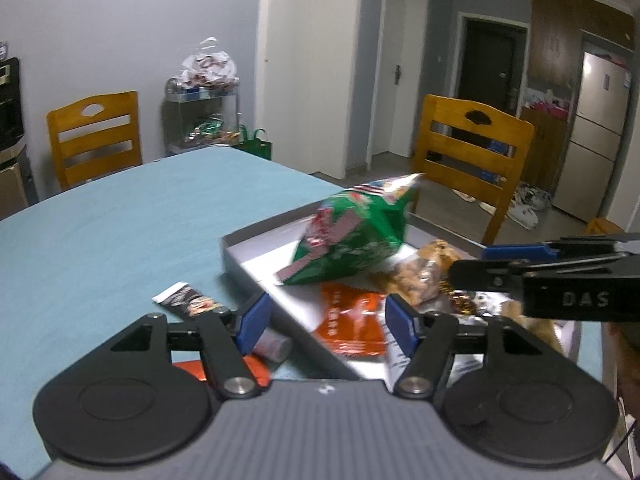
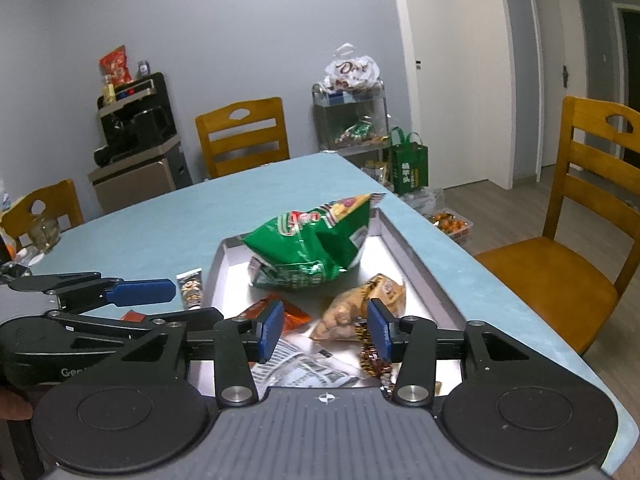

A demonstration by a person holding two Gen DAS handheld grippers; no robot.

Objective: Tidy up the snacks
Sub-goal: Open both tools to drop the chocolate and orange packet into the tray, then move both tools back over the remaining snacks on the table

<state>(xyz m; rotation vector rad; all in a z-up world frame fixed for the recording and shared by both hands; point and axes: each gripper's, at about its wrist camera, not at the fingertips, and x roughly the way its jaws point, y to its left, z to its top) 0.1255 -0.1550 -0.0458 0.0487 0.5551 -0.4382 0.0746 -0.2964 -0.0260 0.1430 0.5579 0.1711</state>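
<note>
Item: shallow grey cardboard tray (image 2: 416,256) on a teal table (image 2: 168,224), holding 1 crumpled green foil snack bag (image 2: 308,244), 1 clear bag of brown nuts (image 2: 360,312), 1 orange sachet (image 2: 296,316); left gripper (image 1: 326,320) jaws apart, nothing between; right gripper (image 2: 326,330) jaws apart, empty; 1 small dark printed sachet (image 2: 191,290) and 1 pale roll (image 1: 274,343) lie outside the tray on the table; risk: green bag stands tilted, may topple onto neighbours or over the rim if nudged; grippers sit close, may collide.
</note>
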